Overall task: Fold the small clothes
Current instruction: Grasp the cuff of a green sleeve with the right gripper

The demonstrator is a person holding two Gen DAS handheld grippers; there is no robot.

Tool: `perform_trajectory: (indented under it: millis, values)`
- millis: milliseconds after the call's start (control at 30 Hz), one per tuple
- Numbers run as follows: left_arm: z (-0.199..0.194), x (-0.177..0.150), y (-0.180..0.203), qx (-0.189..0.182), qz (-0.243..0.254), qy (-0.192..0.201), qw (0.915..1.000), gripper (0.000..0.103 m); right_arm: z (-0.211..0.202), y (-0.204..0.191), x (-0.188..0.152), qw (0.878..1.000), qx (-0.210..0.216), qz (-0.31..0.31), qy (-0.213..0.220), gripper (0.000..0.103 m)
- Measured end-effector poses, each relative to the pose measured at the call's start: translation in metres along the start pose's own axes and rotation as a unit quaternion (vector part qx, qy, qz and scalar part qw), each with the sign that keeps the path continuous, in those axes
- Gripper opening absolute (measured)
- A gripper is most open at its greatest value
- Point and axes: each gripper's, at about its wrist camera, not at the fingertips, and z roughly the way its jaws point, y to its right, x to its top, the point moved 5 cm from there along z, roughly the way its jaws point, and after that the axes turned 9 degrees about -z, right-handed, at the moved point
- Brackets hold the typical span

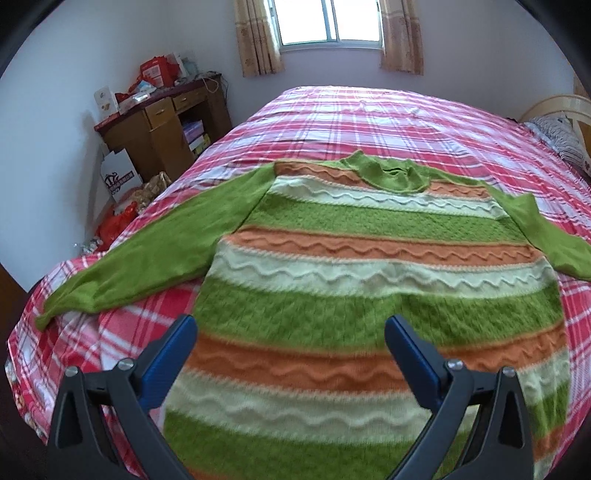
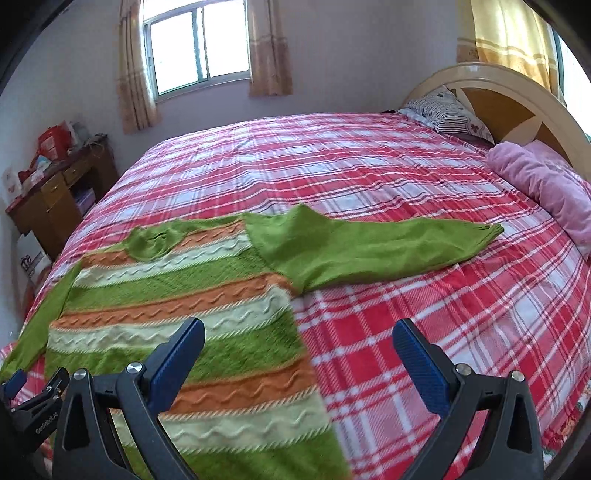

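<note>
A knitted sweater [image 1: 369, 266] with green, orange and cream stripes lies flat on the plaid bedspread [image 1: 369, 118], collar [image 1: 391, 173] away from me and both green sleeves spread out. Its left sleeve [image 1: 147, 251] runs toward the bed's left edge. In the right wrist view the right sleeve [image 2: 369, 247] stretches toward the pillows. My left gripper [image 1: 290, 343] is open above the sweater's lower body, empty. My right gripper [image 2: 299, 347] is open over the sweater's right side edge [image 2: 303, 343], empty. The left gripper's blue finger [image 2: 13, 382] shows at that view's lower left.
A wooden desk [image 1: 162, 122] piled with boxes stands left of the bed, with bags [image 1: 122, 221] on the floor beside it. A striped pillow [image 2: 447, 110], a pink rolled blanket [image 2: 546, 184] and the headboard [image 2: 517, 92] lie at the bed's right end. A curtained window [image 1: 328, 22] is behind.
</note>
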Motion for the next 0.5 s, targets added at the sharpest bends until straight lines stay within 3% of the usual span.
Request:
perform_trajectory:
  millis: [200, 233, 300, 400, 500]
  values:
    - [0.030, 0.008, 0.015, 0.002, 0.000, -0.003, 1.0000, 0.103, 0.038, 0.062, 0.016, 0.999, -0.019, 0.033, 0.005, 0.101]
    - [0.036, 0.008, 0.017, 0.002, 0.000, -0.005, 1.0000, 0.103, 0.043, 0.075, 0.018, 0.999, -0.025, 0.041, 0.006, 0.098]
    - [0.046, 0.006, 0.022, 0.004, 0.001, -0.011, 0.9999, 0.103, 0.052, 0.108, 0.024, 0.997, -0.043, 0.056, 0.010, 0.078]
    - [0.056, 0.001, 0.026, 0.006, -0.003, -0.011, 0.9999, 0.103, 0.076, 0.168, 0.029, 0.994, -0.048, 0.100, -0.001, 0.071]
    - [0.059, -0.002, 0.024, 0.001, -0.016, 0.000, 0.9999, 0.103, 0.098, 0.242, 0.027, 0.981, -0.069, 0.183, -0.010, 0.071]
